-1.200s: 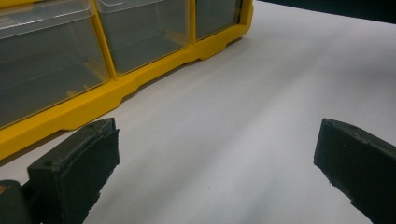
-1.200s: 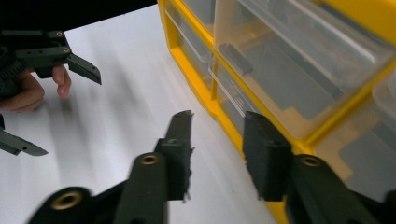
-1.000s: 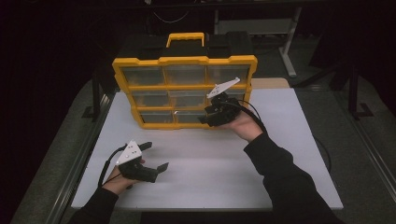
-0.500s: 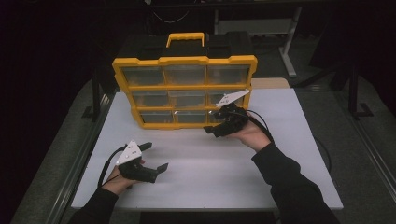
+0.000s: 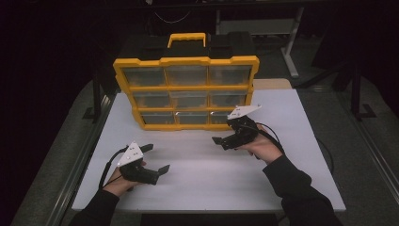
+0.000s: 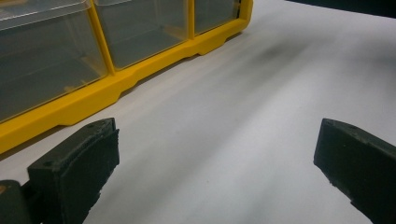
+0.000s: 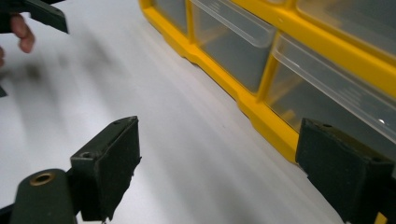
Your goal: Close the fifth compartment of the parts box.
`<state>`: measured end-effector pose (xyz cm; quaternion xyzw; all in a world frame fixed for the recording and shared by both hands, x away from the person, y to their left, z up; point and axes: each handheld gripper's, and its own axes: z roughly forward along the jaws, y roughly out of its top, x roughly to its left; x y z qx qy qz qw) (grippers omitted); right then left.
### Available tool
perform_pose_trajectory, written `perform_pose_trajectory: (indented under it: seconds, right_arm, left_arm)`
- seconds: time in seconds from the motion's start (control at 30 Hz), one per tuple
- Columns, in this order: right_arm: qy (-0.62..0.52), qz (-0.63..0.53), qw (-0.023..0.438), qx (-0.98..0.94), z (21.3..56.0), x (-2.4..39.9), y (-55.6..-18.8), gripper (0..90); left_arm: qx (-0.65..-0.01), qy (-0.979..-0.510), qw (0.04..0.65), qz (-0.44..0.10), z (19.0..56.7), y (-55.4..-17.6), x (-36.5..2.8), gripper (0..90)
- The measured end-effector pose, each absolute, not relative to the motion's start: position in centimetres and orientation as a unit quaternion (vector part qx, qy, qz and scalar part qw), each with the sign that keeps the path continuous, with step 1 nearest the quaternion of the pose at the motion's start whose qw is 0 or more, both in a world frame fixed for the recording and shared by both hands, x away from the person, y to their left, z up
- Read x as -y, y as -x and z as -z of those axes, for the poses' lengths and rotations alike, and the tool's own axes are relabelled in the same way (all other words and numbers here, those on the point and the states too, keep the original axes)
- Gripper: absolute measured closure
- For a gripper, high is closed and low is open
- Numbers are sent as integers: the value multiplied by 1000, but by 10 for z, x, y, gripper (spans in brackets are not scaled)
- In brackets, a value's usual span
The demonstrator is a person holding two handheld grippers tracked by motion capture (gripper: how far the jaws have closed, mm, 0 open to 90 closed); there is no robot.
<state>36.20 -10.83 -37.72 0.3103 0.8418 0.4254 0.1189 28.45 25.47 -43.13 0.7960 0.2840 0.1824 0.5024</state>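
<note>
The right gripper [image 5: 225, 137] is hovering low over the white table [image 5: 301, 155], just in front of the yellow drawer organizer's [image 5: 186, 61] bottom-right drawer [image 7: 236, 39]; its jaws, which have just been opening, are standing wide with nothing between them, seemingly having let go of that drawer. The left gripper [image 5: 156, 159] is resting on the table nearer the person, its jaws also gaping wide and empty, with the organizer ahead and to its left, probably just keeping out of the way.

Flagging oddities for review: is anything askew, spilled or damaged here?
Nothing stands out. The yellow drawer organizer stands upright on the white table, its clear drawers closed; no spill or damage is visible.
</note>
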Motion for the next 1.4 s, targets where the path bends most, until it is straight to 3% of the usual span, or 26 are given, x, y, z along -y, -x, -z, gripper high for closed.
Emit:
perform_pose_trajectory:
  seconds: [0.33, 1.4]
  right_arm:
    - [-327, -424, 126, -835, 395, 123, -352, 8]
    - [-357, -444, 136, -810, 428, 174, -313, 1]
  left_arm:
    - [-285, -797, 501, -181, 431, -284, -255, 0]
    - [-281, -801, 499, -177, 432, -284, -254, 0]
